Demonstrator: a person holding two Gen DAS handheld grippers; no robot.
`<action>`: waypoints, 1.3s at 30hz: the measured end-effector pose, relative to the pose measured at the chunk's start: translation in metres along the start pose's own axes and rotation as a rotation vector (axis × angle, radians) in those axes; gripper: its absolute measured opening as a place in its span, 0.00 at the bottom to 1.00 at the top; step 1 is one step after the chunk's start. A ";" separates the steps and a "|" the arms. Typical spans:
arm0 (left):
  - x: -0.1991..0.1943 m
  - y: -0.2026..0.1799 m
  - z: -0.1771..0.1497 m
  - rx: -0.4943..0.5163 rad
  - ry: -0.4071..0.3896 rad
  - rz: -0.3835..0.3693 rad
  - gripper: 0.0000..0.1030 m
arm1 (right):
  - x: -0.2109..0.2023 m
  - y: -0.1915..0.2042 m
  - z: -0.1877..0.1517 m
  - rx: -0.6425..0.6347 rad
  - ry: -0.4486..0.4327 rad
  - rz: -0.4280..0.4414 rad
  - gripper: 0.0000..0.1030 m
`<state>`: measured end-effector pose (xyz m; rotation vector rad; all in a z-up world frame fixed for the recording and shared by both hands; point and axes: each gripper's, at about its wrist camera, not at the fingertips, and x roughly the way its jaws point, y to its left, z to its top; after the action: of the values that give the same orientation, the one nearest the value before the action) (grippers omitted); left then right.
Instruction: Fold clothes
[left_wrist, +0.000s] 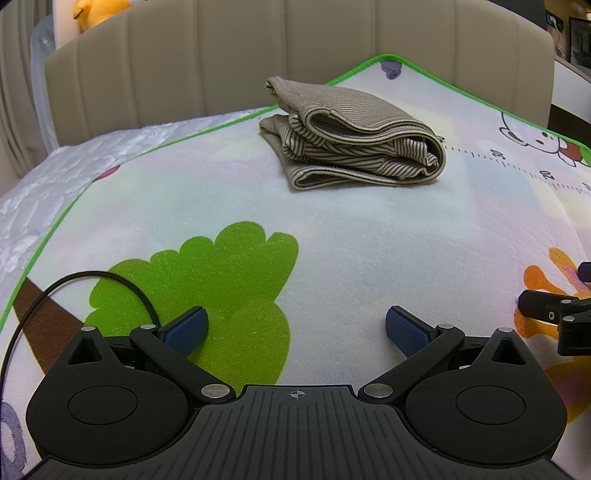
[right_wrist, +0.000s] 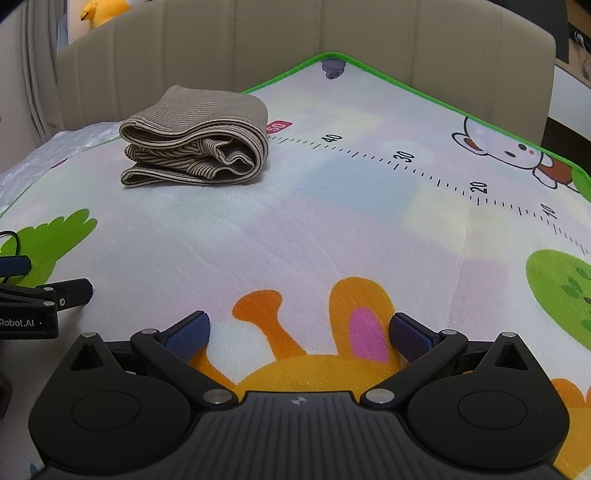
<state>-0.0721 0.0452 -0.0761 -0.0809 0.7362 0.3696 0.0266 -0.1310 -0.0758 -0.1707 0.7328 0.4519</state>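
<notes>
Both tongs, left (left_wrist: 295, 332) and right (right_wrist: 299, 334), wide, empty; beyond, folded striped garment (left_wrist: 351, 144) lengthwise left-to-right.

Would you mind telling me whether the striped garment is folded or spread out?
Folded: the striped garment sits as a compact stack of layers on the mat, its folds visible at the edges.

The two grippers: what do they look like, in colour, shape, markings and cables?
Both the left gripper and the right gripper are matte black, with a ribbed centre plate, two round side discs, silver pivot pins and angled link arms. The fingers carry blue textured pads. A thin black cable loops beside the left one, whose side reads "Robot.AI".
</notes>
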 end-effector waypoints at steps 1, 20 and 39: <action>0.000 0.000 0.000 0.000 0.000 -0.001 1.00 | 0.000 0.000 0.000 -0.001 -0.001 -0.001 1.00; 0.001 0.001 0.001 -0.003 0.005 -0.007 1.00 | 0.000 0.002 -0.001 -0.001 -0.008 -0.005 1.00; 0.001 0.001 0.001 -0.005 0.006 -0.008 1.00 | -0.001 0.003 -0.001 -0.001 -0.009 -0.005 1.00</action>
<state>-0.0717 0.0466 -0.0761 -0.0893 0.7406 0.3632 0.0240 -0.1292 -0.0761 -0.1711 0.7234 0.4481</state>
